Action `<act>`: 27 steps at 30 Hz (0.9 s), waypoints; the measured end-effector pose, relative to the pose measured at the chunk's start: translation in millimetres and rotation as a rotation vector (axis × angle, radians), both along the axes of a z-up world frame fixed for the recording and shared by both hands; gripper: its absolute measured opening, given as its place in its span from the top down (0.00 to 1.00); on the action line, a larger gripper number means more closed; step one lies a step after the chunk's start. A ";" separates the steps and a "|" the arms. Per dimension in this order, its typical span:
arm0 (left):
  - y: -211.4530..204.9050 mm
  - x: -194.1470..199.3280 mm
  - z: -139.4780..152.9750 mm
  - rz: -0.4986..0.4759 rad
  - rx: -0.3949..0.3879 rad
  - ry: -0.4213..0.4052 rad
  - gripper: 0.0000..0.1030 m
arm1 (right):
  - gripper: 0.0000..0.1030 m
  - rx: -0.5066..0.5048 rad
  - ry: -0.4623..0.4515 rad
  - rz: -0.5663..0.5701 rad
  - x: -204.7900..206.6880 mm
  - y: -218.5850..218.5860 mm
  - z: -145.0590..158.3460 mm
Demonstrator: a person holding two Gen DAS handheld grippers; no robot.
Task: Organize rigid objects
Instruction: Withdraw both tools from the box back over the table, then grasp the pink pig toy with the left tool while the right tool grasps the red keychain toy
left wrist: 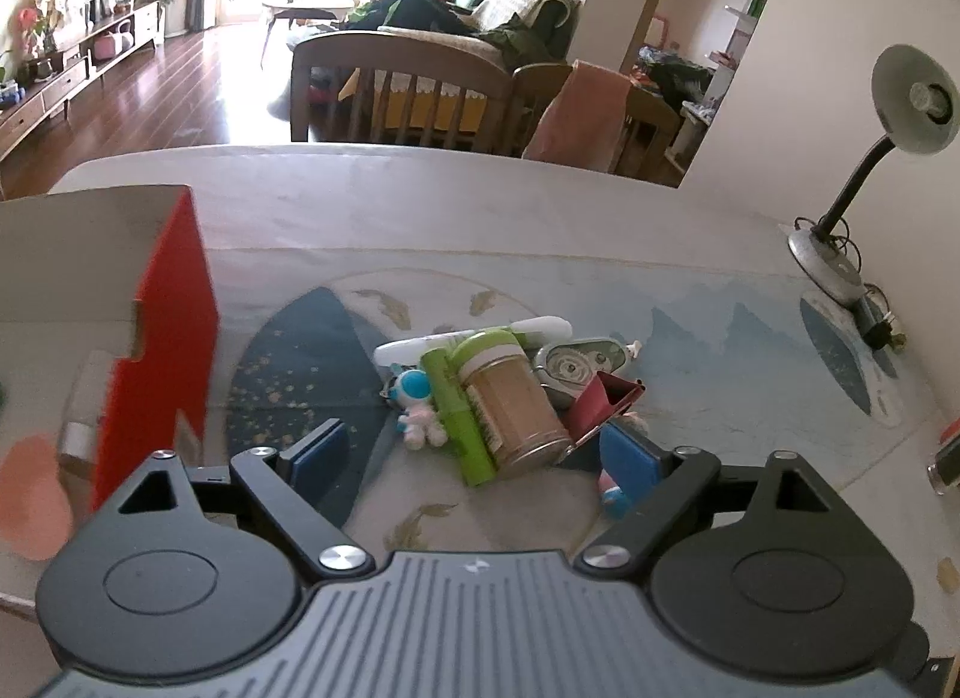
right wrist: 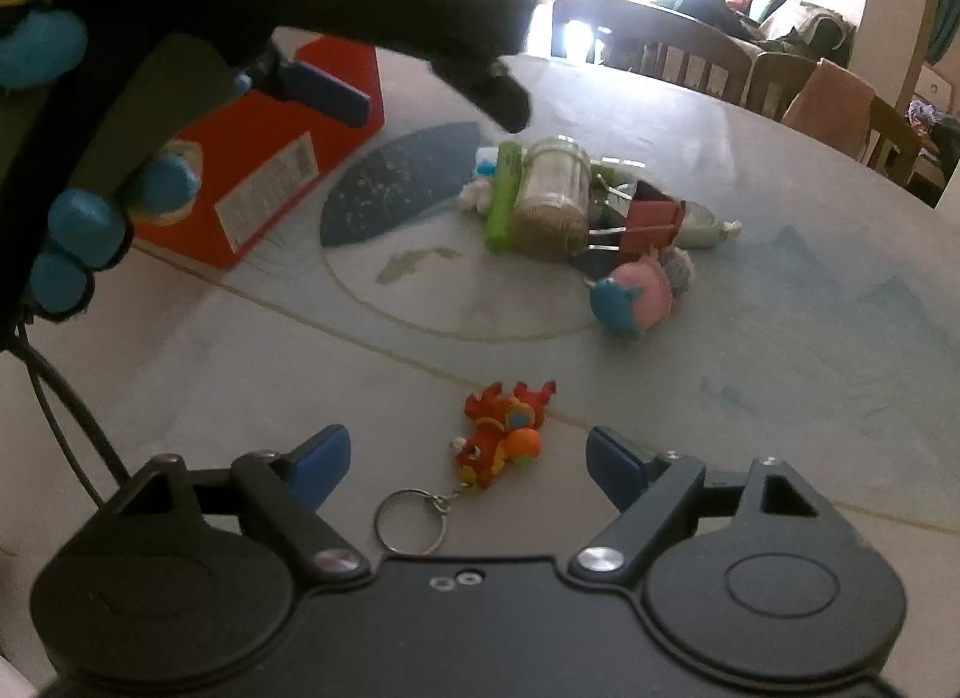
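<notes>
A pile of small objects lies mid-table: a spice jar [left wrist: 516, 404] with a green lid, a green marker [left wrist: 459, 422], a small astronaut figure [left wrist: 417, 407], a red binder clip [left wrist: 603, 404], a correction tape [left wrist: 579, 365] and a white tube [left wrist: 480, 335]. My left gripper [left wrist: 474, 455] is open and empty just above the near side of the pile. My right gripper [right wrist: 468, 458] is open and empty, with a red dragon keychain [right wrist: 501, 437] lying on the table between its fingers. The jar [right wrist: 552, 200], marker [right wrist: 503, 194], clip [right wrist: 651, 224] and a pink and blue plush toy [right wrist: 633, 296] show beyond it.
An open red cardboard box [left wrist: 159, 338] stands at the table's left; it also shows in the right wrist view [right wrist: 282, 146]. A desk lamp [left wrist: 840, 218] stands at the far right. Wooden chairs [left wrist: 408, 92] line the table's far edge. The other hand-held gripper [right wrist: 180, 98] fills the upper left of the right wrist view.
</notes>
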State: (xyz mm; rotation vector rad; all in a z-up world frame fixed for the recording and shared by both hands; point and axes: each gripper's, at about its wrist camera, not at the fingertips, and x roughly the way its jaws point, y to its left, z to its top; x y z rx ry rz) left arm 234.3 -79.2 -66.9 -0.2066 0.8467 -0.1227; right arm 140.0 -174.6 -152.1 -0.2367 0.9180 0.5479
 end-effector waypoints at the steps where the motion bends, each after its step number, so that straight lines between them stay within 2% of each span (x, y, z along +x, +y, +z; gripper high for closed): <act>1: -2.9 3.0 -3.0 -0.001 -0.001 0.008 0.12 | 0.18 -0.006 -0.001 0.004 1.2 -0.1 -2.4; 4: -13.3 8.2 -10.5 -0.015 -0.003 0.033 0.12 | 0.20 -0.009 0.002 0.013 4.4 -1.9 -7.2; 9: -44.8 5.3 -20.7 -0.113 0.036 0.046 0.12 | 0.21 -0.011 -0.010 0.027 7.2 -1.6 -13.2; 19: -90.0 11.2 -40.0 -0.237 0.030 0.096 0.11 | 0.26 -0.011 -0.042 0.060 1.5 -4.3 -22.8; 27: -102.4 25.0 -53.2 -0.265 0.020 0.140 0.11 | 0.27 -0.001 -0.063 0.080 -0.5 -5.7 -23.5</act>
